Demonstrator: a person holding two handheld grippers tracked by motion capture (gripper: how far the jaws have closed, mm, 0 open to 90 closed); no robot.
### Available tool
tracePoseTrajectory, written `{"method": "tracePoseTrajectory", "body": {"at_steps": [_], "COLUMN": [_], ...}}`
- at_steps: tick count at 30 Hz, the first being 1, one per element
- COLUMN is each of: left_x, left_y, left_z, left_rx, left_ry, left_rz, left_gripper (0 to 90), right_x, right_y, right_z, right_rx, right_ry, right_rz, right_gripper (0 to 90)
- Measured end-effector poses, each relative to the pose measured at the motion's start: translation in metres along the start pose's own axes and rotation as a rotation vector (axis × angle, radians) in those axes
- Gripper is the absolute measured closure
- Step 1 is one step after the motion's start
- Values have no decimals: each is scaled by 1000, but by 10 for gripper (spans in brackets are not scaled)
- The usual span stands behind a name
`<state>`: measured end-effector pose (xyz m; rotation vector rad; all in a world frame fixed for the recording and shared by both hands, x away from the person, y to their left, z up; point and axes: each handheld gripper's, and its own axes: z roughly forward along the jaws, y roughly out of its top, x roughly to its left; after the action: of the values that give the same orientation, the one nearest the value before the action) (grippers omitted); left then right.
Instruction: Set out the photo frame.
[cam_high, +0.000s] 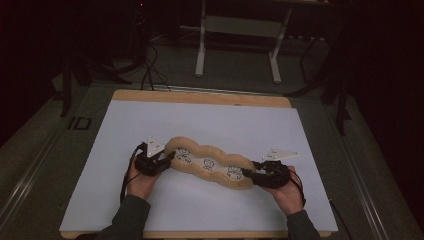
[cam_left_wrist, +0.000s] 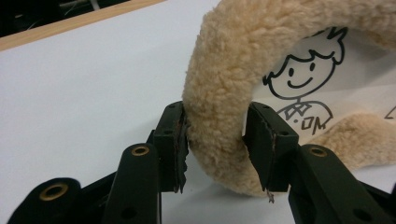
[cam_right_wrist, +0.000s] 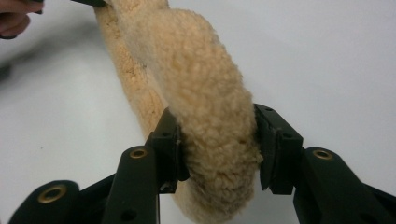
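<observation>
A long, wavy-edged cushion (cam_high: 210, 164) with a tan, woolly fleece border and a smooth white middle printed with black cartoon figures lies slantwise on the flat white tabletop (cam_high: 200, 125). The left gripper (cam_high: 167, 159) stands at the cushion's upper-left end; in the left gripper view its black jaws bracket the thick fleece rim (cam_left_wrist: 217, 116), both pads touching the pile. The right gripper (cam_high: 248, 173) takes the opposite end, its jaws pinching the plump fleece roll (cam_right_wrist: 212, 121) between them. Beyond each gripper's outer side the white surface runs bare to the pale wooden table edge (cam_high: 200, 96), with ample room ahead and behind.
</observation>
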<state>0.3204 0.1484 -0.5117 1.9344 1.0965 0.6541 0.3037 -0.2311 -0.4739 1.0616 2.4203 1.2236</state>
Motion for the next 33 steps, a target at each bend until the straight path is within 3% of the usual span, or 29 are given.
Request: {"method": "tracePoseTrajectory", "body": {"at_steps": [8, 12, 17, 23, 25, 33], "left_x": [0, 1, 2, 2, 2, 0], "left_y": [1, 1, 1, 1, 1, 2], "left_z": [2, 1, 0, -1, -2, -4], "left_rx": [-7, -5, -2, -6, -9, -16], "left_ry": [17, 11, 6, 1, 1, 13], "left_rz": [-3, -18, -28, -41, -49, -63], "left_gripper": [654, 687, 696, 702, 705, 710], "right_x": [0, -3, -7, -9, -9, -6], "right_y": [-5, -11, -15, -17, -17, -15], "right_z": [-1, 2, 1, 3, 4, 3], "right_rx": [6, 72, 89, 112, 111, 105], "right_ry": [12, 14, 45, 63, 77, 38], "right_rz": [36, 56, 90, 123, 136, 112], "right_gripper": [554, 514, 509, 531, 589, 637]}}
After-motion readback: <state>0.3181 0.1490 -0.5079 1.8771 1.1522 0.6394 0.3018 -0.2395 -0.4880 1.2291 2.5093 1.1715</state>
